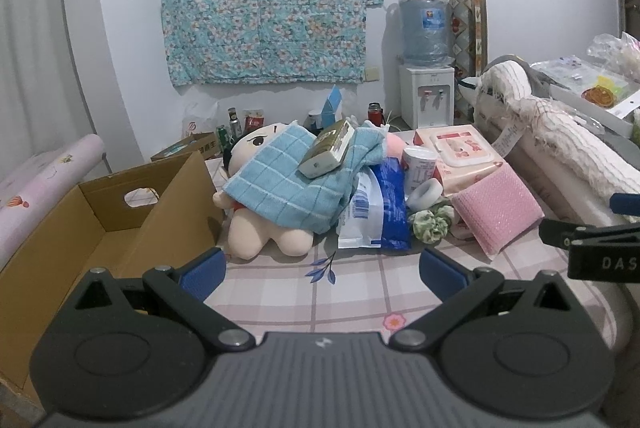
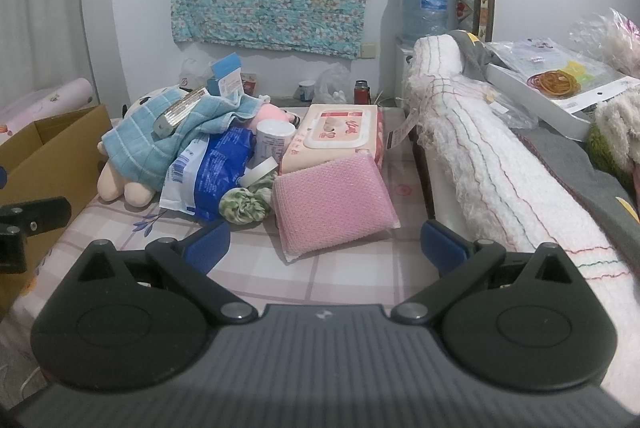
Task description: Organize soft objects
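A pile lies on the checked table. A plush doll (image 1: 256, 224) (image 2: 120, 183) lies under a blue towel (image 1: 280, 179) (image 2: 160, 135), with a green tissue pack (image 1: 326, 147) (image 2: 180, 111) on top. Beside it are a blue-and-white pouch (image 1: 376, 211) (image 2: 208, 175), a green scrunchie (image 1: 432, 224) (image 2: 246, 205), a pink sponge pad (image 1: 496, 211) (image 2: 332, 199) and a wet-wipes pack (image 1: 460, 147) (image 2: 340, 127). My left gripper (image 1: 322, 270) is open and empty, short of the doll. My right gripper (image 2: 324, 246) is open and empty, short of the pink pad.
An open cardboard box (image 1: 108, 224) (image 2: 48, 155) stands left of the pile. A rolled white knit blanket (image 1: 560, 131) (image 2: 500, 163) lies along the right. A white tape ring (image 1: 426, 191) and a small cup (image 1: 418, 163) sit in the pile. Bottles and a water dispenser (image 1: 426, 95) stand behind.
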`<state>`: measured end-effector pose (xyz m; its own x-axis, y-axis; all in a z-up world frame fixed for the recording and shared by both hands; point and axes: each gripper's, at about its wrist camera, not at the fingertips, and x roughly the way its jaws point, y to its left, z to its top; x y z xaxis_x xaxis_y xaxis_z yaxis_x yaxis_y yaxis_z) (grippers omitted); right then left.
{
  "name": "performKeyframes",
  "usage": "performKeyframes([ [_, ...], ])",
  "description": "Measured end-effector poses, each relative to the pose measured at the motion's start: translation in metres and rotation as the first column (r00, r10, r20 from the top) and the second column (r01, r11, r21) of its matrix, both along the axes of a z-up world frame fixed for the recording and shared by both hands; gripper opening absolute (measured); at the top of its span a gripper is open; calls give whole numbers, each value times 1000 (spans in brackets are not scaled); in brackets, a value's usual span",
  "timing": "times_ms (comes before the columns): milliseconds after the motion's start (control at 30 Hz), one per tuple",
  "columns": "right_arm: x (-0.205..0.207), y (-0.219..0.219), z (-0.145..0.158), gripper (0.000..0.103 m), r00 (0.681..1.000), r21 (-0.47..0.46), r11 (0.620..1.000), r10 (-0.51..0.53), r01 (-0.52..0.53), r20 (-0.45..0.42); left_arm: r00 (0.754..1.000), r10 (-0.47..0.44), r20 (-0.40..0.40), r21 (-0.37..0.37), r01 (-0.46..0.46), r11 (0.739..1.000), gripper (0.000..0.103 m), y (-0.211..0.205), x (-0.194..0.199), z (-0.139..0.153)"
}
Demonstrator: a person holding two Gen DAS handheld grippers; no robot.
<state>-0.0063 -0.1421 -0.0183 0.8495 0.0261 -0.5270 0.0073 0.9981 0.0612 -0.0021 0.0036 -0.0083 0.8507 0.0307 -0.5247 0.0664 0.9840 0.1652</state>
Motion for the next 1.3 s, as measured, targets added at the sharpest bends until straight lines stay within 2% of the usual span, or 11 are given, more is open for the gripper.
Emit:
performKeyframes([
  [300, 0, 0, 0, 102, 1000, -3, 1000, 3, -3, 3, 999, -28, -17, 17, 28, 999, 101, -1, 11, -13],
  [400, 1, -2, -1, 101, 1000, 8, 1000, 12, -12, 5, 998, -56, -24, 11, 57, 998, 87, 0, 22, -18],
  [567, 8, -8, 1, 74, 998, 117, 992, 59, -57, -14, 993, -100, -68, -72, 96, 993, 66, 14, 54, -33],
  [733, 35, -10, 0, 28, 997, 191, 980, 70, -60, -44, 981, -135, -141, -173, 109, 979, 44, 31, 95, -48],
  [767, 41, -12, -1, 12, 996, 198, 979, 66, -53, -55, 977, -150, -150, -185, 121, 975, 38, 32, 100, -49],
  [800, 48, -14, -5, 11, 995, 196, 980, 61, -45, -76, 973, -169, -159, -207, 134, 969, 36, 33, 106, -50],
  [933, 69, -27, -19, 16, 989, 193, 981, 0, 28, -145, 946, -286, -155, -276, 236, 932, 52, 17, 113, -54],
  [967, 74, -31, -22, 26, 987, 190, 981, -20, 50, -158, 940, -310, -143, -276, 263, 925, 63, 10, 113, -54],
  [1067, 91, -44, -31, 81, 979, 201, 975, -56, 96, -198, 929, -361, -78, -240, 334, 912, 76, -11, 108, -50],
  [1167, 109, -39, -34, 91, 977, 204, 978, -8, 52, -212, 938, -346, -33, -157, 337, 928, 89, -18, 111, -45],
  [1300, 129, -14, -41, 102, 978, 67, 997, 39, -26, -207, 963, -270, -14, -140, 266, 954, 90, -4, 130, -42],
])
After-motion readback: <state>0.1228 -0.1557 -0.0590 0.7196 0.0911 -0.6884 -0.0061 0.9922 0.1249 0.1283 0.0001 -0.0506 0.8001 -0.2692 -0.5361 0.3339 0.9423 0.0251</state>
